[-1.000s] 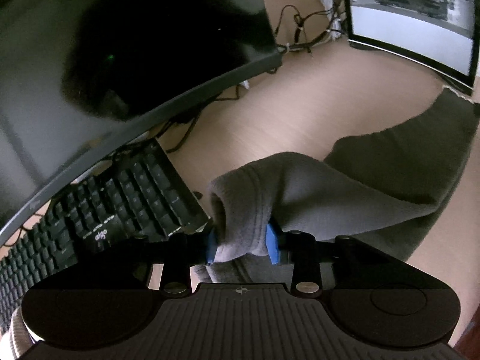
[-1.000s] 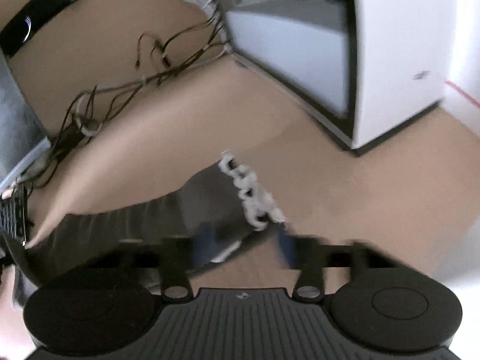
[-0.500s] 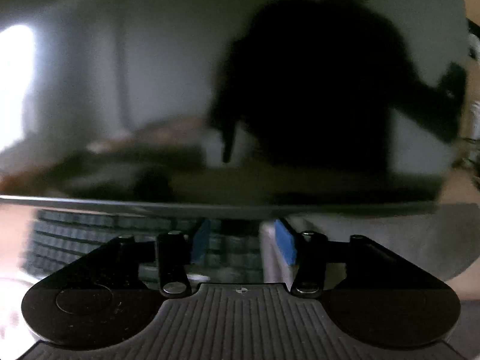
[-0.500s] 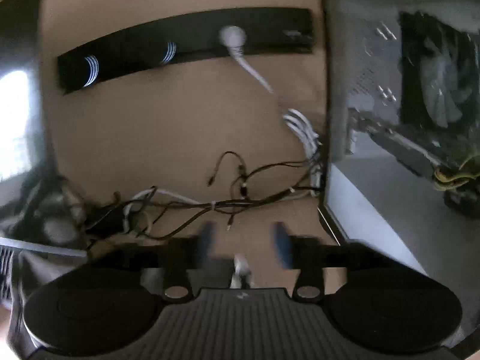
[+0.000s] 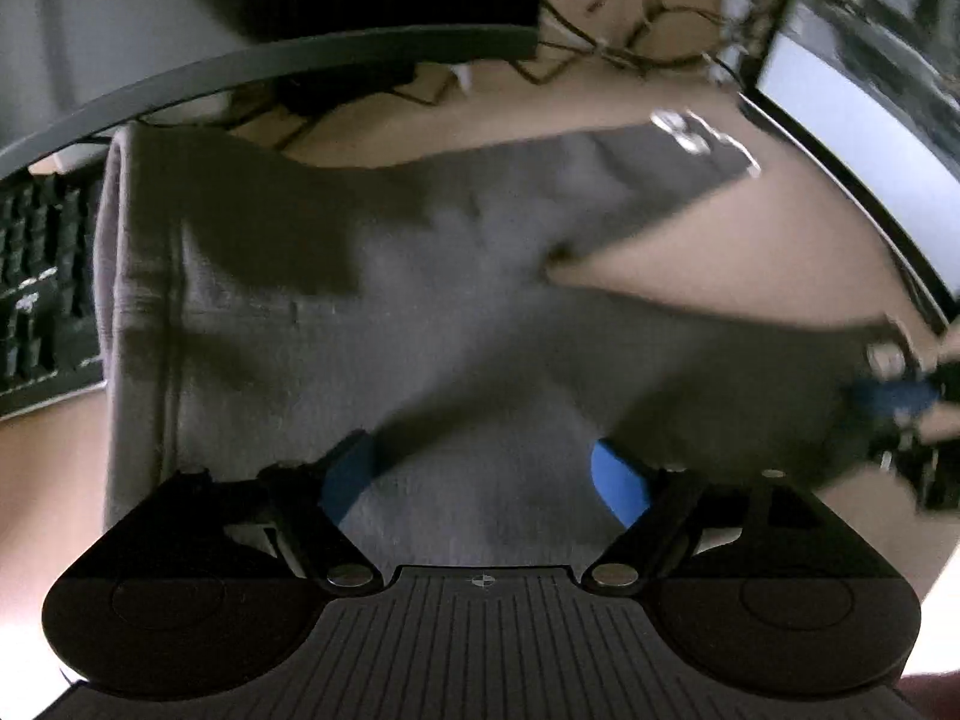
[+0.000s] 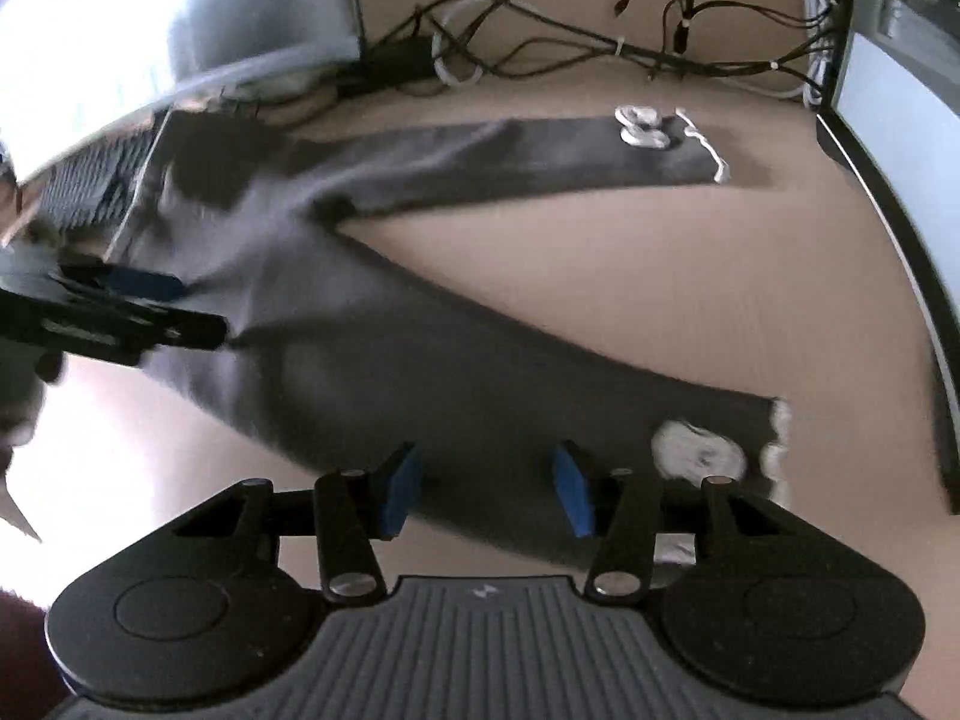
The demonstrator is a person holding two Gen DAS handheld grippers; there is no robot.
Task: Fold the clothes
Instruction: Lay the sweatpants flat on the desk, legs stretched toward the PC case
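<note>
Grey trousers (image 5: 360,300) lie spread on the tan desk, waistband at the left and two legs running right. Each hem has white frayed patches (image 6: 699,450). My left gripper (image 5: 483,474) hangs over the seat of the trousers near the waistband. Its jaws are opening, the blue pads wide apart, with cloth below them and nothing pinched. My right gripper (image 6: 487,489) is over the near leg (image 6: 420,360), close to its hem. Its jaws are closing but the pads stand apart from the cloth. Each gripper shows blurred in the other's view: right gripper (image 5: 894,396), left gripper (image 6: 126,294).
A black keyboard (image 5: 42,276) lies partly under the waistband at the left. A curved monitor (image 5: 300,54) stands behind it. Loose cables (image 6: 570,42) run along the back of the desk. A computer case (image 6: 900,90) stands at the right.
The left gripper was shut on a bunch of grey cloth; now it has let go. Both grippers swung up toward the monitor and back down, and the trousers now lie spread flat.
</note>
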